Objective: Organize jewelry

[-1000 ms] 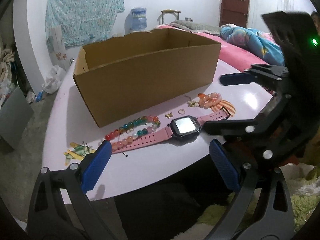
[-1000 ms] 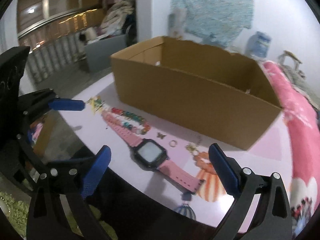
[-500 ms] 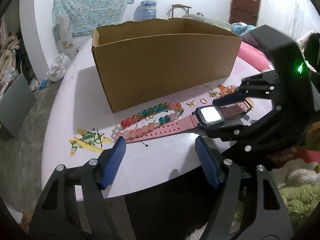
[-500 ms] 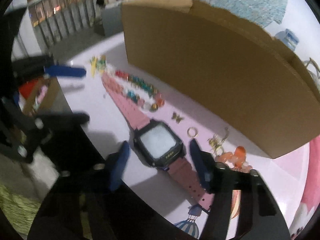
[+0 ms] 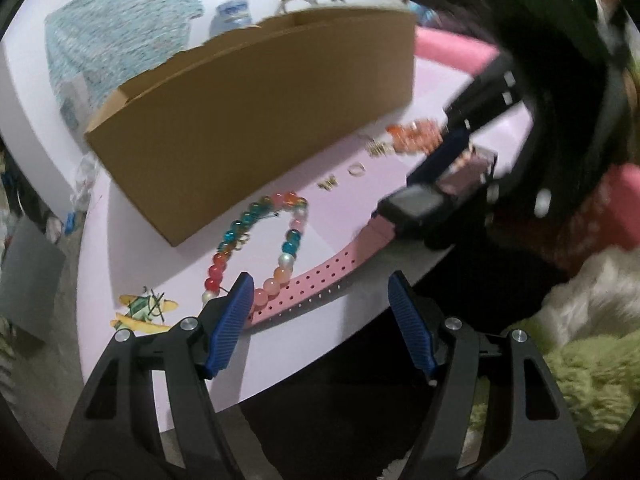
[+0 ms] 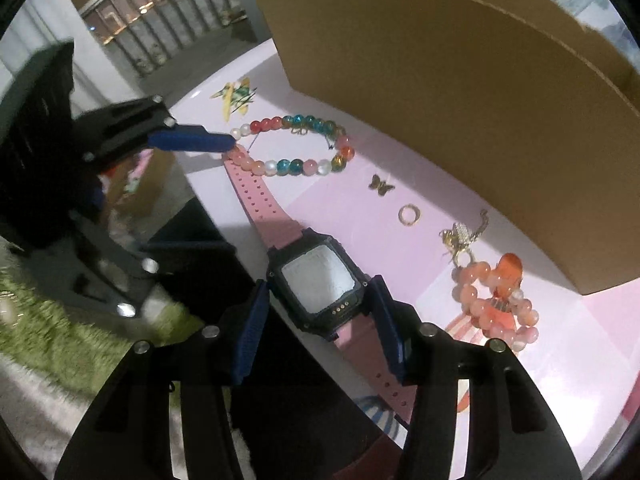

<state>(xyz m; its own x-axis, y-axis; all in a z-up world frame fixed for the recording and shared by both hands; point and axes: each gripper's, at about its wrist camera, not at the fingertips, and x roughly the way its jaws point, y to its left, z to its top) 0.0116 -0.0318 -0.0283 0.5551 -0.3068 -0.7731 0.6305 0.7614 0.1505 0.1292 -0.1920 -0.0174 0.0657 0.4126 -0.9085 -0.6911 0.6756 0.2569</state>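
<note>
1. Little of the sorting looks done: every piece in view lies loose on the pale pink worktop (image 6: 560, 360), none inside the open brown cardboard box (image 6: 460, 92)
2. The box fills the upper right of the right wrist view; its inside is hidden, so I cannot tell what it holds
3. The right gripper (image 6: 320, 320) has its jaws closed around the black case of the pink-strapped digital watch (image 6: 320, 276) at lower centre, seemingly the first pick
4. The left gripper (image 5: 320, 312) has its jaws apart over the strap end, beside the multicoloured glass bead bracelet (image 5: 256, 240)
5. Left to sort: the gold butterfly charm (image 6: 381, 185), small gold ring (image 6: 409, 214), gold chain trinket (image 6: 462, 236) and orange bead bracelet (image 6: 496, 304)
</note>
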